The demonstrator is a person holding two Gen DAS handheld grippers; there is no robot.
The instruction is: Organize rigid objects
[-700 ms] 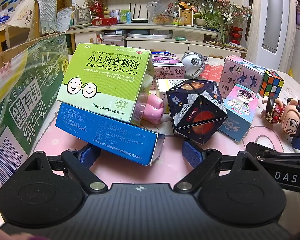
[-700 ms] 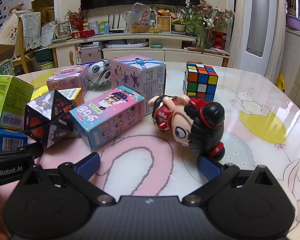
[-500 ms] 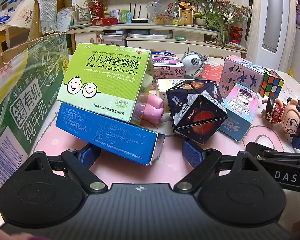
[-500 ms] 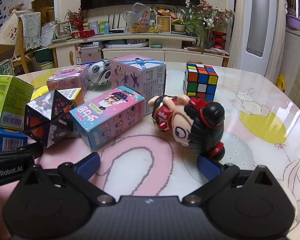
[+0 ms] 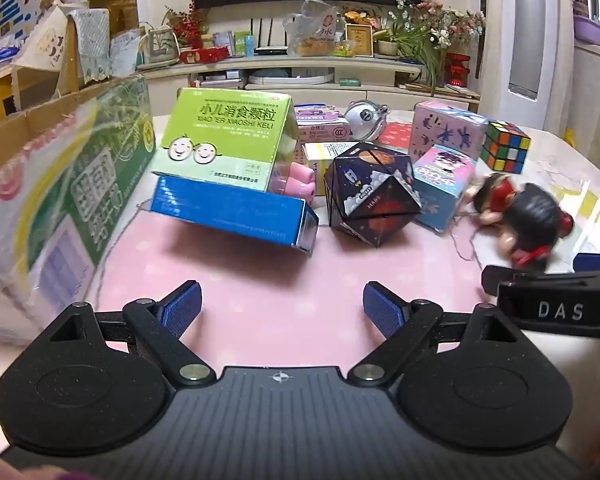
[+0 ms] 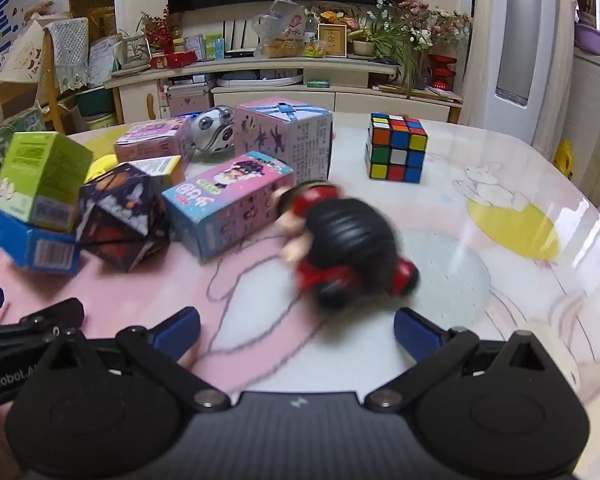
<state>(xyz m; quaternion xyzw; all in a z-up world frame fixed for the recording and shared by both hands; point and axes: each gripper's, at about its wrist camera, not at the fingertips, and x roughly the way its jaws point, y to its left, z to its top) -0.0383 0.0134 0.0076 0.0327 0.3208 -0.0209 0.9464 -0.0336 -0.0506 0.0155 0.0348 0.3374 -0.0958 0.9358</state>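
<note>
Left wrist: bare tabletop (image 5: 284, 280) before tongs (image 5: 282, 312)

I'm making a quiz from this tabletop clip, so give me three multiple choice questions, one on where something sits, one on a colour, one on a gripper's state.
1. The green medicine box rests on:
A. the blue box
B. the Rubik's cube
C. the bare table

2. The flat box under it is:
A. red
B. blue
C. white

3. The right hand-held gripper is:
A. shut on the doll
B. open, holding nothing
C. shut on the cube

Answers: 1 A, the green box lies on top of the blue one. 2 B, its faces are blue. 3 B, the fingers stand wide apart, the doll lying beyond them.
</note>
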